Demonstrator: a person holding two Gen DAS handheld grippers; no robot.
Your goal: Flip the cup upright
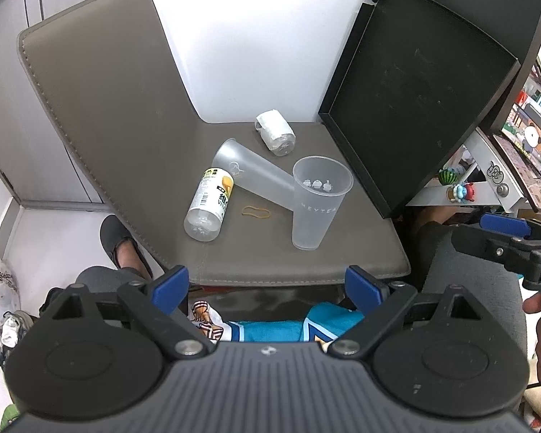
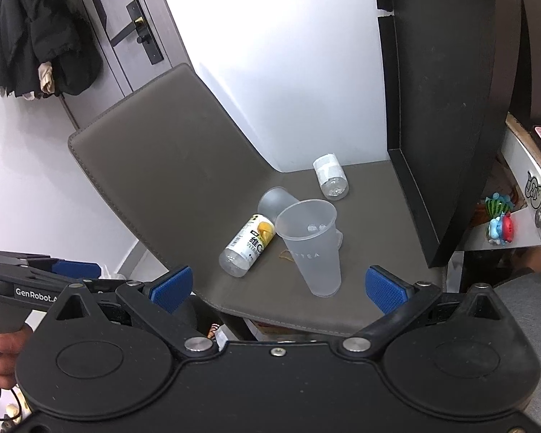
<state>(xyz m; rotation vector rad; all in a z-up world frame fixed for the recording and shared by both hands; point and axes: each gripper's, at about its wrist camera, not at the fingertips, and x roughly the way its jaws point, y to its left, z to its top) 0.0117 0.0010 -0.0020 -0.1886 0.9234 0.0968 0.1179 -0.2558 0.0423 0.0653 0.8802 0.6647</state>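
The grey leather chair seat (image 1: 342, 252) carries an upright frosted plastic cup (image 1: 315, 205), a toppled frosted cup (image 1: 249, 171), two lying clear bottles (image 1: 209, 205) (image 1: 276, 132) and a tan rubber band (image 1: 256, 211).

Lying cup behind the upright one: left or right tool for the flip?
Probably left. The lying cup sits on the left tool's side, unobstructed; from the right tool the upright HEYTEA cup blocks it. Both tools are open.

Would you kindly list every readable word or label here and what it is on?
"HEYTEA": upright cup.
"GenRobot.A", cut off: left gripper.
"VITA", "C" and "維": lying bottle; its fine print is too small.
Lying cup: logo only, no words.
Small bottle: label unreadable.
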